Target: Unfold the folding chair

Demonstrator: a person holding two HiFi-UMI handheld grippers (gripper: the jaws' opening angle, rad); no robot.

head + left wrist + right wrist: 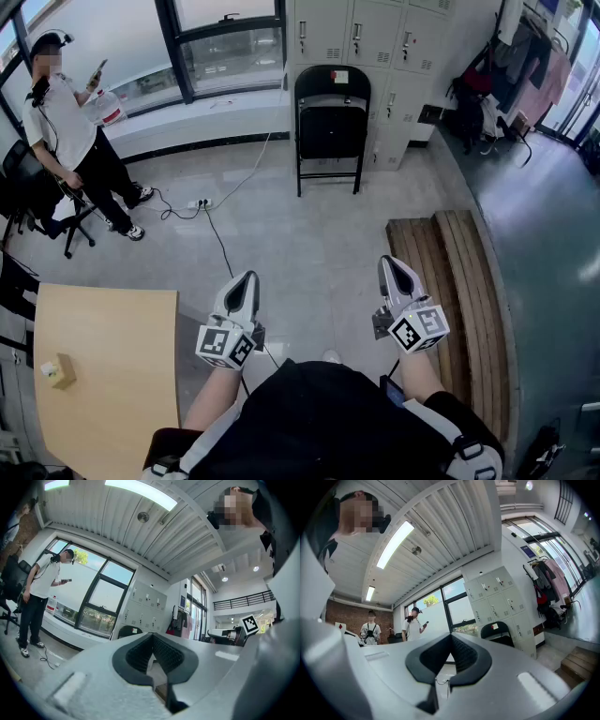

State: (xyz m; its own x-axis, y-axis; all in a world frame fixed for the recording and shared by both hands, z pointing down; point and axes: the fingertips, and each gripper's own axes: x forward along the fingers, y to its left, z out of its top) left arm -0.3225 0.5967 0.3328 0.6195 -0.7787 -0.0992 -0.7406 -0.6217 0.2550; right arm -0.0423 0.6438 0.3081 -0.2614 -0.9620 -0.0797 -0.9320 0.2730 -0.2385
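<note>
my left tongs [247, 277] and right tongs [388, 264] are both closed on nothing; the folding chair [331, 131] stands upper middle, well apart.

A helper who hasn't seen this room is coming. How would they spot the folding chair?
Find the grey lockers on the far wall, right of the window. The folding chair stands upright in front of them. It is black, thin-framed, with a small white label on its backrest, unlike the office chair at far left.
</note>
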